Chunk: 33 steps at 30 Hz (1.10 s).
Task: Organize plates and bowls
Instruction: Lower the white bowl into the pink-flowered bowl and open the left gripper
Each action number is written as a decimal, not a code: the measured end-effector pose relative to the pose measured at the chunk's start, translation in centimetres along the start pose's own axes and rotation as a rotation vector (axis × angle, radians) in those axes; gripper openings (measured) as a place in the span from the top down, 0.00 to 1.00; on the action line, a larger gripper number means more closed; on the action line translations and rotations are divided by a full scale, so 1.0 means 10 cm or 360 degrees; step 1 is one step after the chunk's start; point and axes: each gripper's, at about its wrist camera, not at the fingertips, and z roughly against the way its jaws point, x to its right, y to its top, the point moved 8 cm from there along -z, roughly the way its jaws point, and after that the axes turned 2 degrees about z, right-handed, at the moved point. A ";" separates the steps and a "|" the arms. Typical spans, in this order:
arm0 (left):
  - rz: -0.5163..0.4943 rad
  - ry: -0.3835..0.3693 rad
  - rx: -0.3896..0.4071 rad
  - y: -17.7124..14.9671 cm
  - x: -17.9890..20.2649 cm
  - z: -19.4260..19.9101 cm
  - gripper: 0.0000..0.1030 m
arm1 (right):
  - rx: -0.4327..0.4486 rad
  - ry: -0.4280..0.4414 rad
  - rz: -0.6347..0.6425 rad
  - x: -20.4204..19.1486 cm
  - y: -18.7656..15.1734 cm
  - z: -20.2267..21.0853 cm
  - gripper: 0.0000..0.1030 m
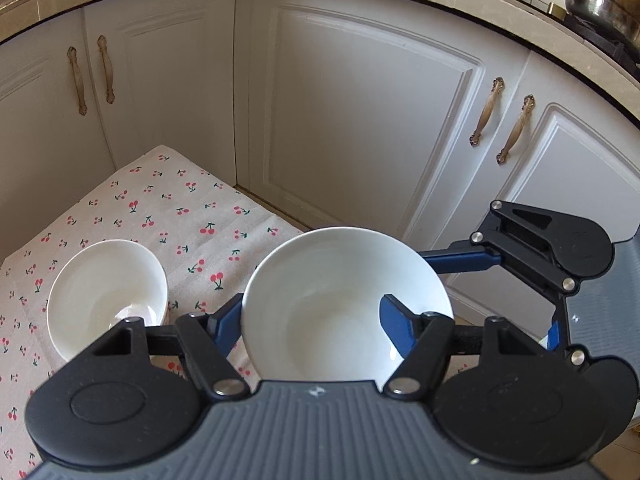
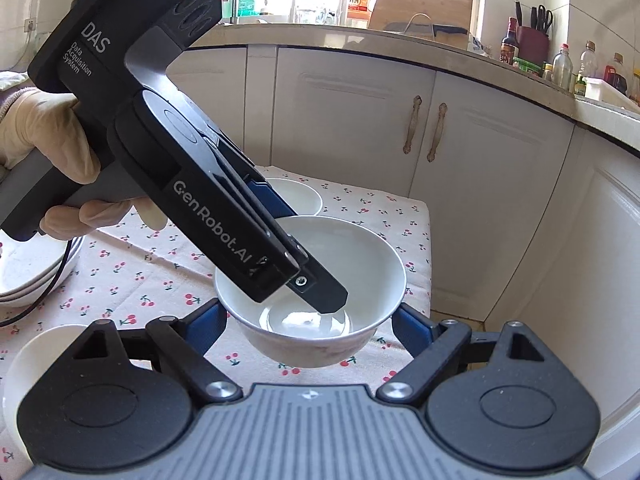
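Observation:
A white bowl (image 1: 340, 312) hangs just above the cherry-print tablecloth (image 1: 192, 216). My left gripper (image 1: 312, 316) is shut on its wall. One finger (image 2: 320, 292) reaches down inside the bowl (image 2: 360, 264) and the other blue finger (image 2: 276, 204) sits outside the far rim. My right gripper (image 2: 312, 320) straddles the same bowl from the near side, and its blue fingers (image 2: 212, 320) seem to press on the bowl's two flanks. A second white bowl (image 1: 108, 296) stands on the cloth beyond, to the left.
White plates (image 2: 24, 276) are stacked at the table's left edge and another white dish (image 2: 36, 372) lies near the front left corner. White cabinet doors (image 1: 360, 120) stand close behind the table. A gloved hand (image 2: 44, 140) holds the left gripper.

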 end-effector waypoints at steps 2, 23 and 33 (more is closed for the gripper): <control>0.0004 0.0009 -0.0002 -0.06 0.03 0.11 0.32 | 0.0002 0.0003 0.0012 -0.09 0.02 0.11 0.10; 0.0072 0.0074 0.0044 -0.77 0.25 0.95 0.32 | -0.0013 0.0124 0.0058 -0.97 -0.05 0.71 0.10; 0.0131 0.0078 0.0014 -1.09 0.21 1.00 0.31 | -0.0078 0.0203 0.0071 -1.25 -0.21 0.66 0.10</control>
